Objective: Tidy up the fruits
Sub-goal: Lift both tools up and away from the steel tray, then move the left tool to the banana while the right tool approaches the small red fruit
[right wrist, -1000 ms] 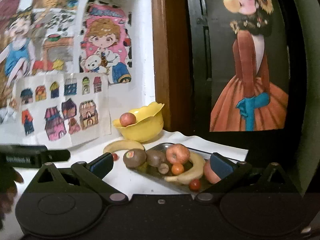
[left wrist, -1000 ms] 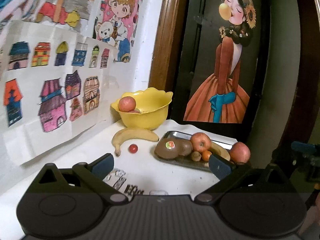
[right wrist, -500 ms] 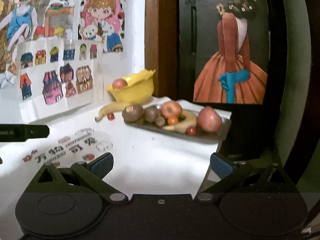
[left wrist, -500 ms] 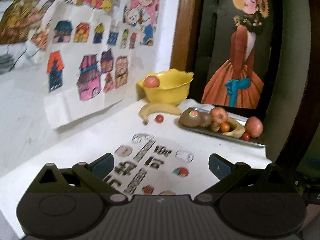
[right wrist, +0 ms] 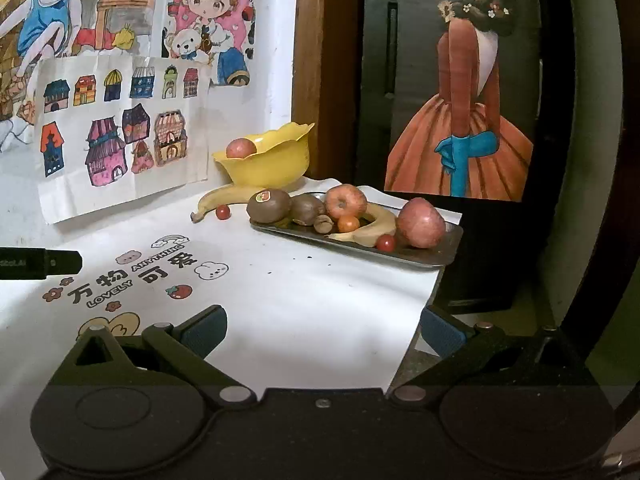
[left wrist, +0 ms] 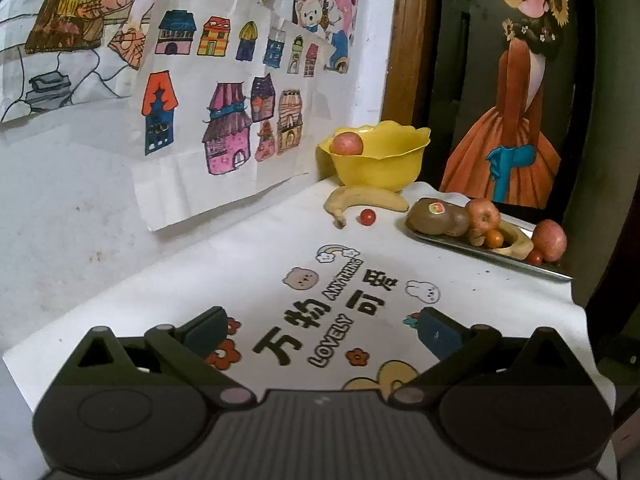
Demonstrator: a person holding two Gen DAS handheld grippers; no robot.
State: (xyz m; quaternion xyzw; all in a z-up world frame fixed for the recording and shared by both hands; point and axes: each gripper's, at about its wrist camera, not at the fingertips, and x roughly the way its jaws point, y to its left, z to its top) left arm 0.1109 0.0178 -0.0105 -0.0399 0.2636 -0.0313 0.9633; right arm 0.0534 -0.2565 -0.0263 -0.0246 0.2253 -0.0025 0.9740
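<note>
Two grippers: left gripper and right gripper, jaws apart, empty, low in frame.
Bowl: centre, one apple, likely destination.
Tray: centre-right, crowded with fruit.

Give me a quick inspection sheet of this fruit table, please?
Surface: white printed tablecloth.
Job's things: yellow bowl holding one apple; metal tray with kiwis, apples, a banana and small fruits; loose banana and cherry tomato on the cloth.
Clutter: nothing seen.
Grippers: left gripper and right gripper both open, empty.
Cables: nothing seen.
Surroundings: children's drawings on wall; girl painting.
</note>
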